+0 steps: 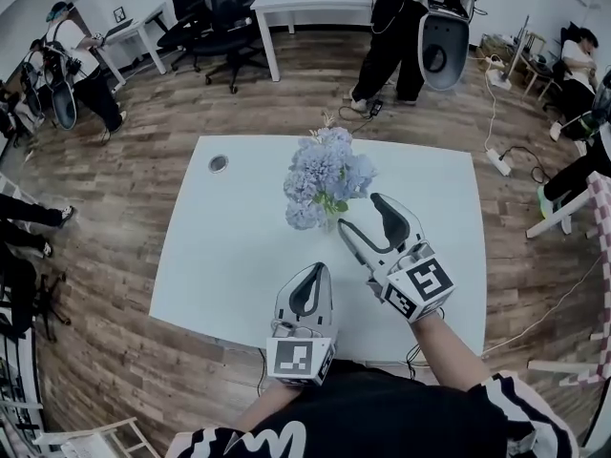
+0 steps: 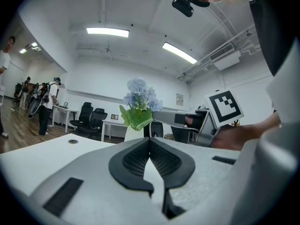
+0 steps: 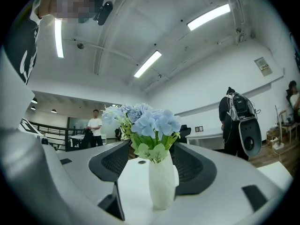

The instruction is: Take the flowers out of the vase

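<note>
A bunch of pale blue flowers [image 1: 329, 172] with green leaves stands in a small white vase [image 1: 331, 221] near the middle of the white table [image 1: 229, 256]. My right gripper [image 1: 362, 214] is open just right of the vase. In the right gripper view the vase [image 3: 161, 184] and flowers [image 3: 146, 122] stand in the gap of the right gripper [image 3: 152, 150], with neither pad touching them. My left gripper [image 1: 316, 269] is shut and empty, nearer the table's front edge. In the left gripper view its closed tips [image 2: 150, 139] point at the flowers [image 2: 139, 97].
A round cable hole [image 1: 219, 163] sits at the table's far left. People stand beyond the table [image 1: 391, 27] and at the far left [image 1: 81, 65]. Office chairs [image 1: 215, 12] and desks line the back. A power strip [image 1: 499, 163] lies on the wooden floor at right.
</note>
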Motion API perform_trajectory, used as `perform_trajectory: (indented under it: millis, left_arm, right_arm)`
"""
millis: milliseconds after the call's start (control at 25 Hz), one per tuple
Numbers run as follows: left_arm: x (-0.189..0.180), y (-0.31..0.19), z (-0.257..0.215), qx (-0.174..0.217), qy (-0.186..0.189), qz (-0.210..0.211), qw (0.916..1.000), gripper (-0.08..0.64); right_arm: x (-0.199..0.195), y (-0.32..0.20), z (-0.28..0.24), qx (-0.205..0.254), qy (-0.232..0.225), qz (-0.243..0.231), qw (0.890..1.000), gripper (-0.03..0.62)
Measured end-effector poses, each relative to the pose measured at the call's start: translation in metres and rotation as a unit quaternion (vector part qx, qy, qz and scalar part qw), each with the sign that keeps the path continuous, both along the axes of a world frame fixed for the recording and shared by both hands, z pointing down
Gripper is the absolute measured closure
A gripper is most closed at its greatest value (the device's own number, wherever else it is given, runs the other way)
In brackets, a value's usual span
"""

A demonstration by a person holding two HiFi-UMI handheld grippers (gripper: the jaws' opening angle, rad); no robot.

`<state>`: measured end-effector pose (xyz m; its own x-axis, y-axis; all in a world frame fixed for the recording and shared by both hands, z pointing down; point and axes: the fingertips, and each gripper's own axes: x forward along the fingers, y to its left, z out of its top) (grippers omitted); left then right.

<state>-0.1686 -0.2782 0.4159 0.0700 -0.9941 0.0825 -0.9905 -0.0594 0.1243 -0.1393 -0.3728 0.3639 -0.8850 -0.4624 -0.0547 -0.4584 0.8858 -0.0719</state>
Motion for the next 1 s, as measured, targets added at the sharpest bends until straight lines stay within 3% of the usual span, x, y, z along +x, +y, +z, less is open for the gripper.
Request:
perform_trajectory:
  millis: [280,520,1000]
  left_arm:
    - [-0.016,-0.009,0.004,-0.005,0.013,-0.001,0.9999,0.557]
    - [-0.022,-0.011,0.015,-0.018,0.018,-0.001,0.9997,0.557]
    - [-0.04,-0.02,0.024,-0.027,0.025,-0.006,0.9993,0.557]
  right_arm:
    - [-0.021,-0.019,0.0,0.007,0.014,-0.005,1.0,0.293]
    - [-0.03,-0.026,0.004,-0.005,0.001,-0.041,0.999,0.293]
    - [-0.034,-0.037,0.003,-0.006,-0.022,-0.043,0.999,0.296]
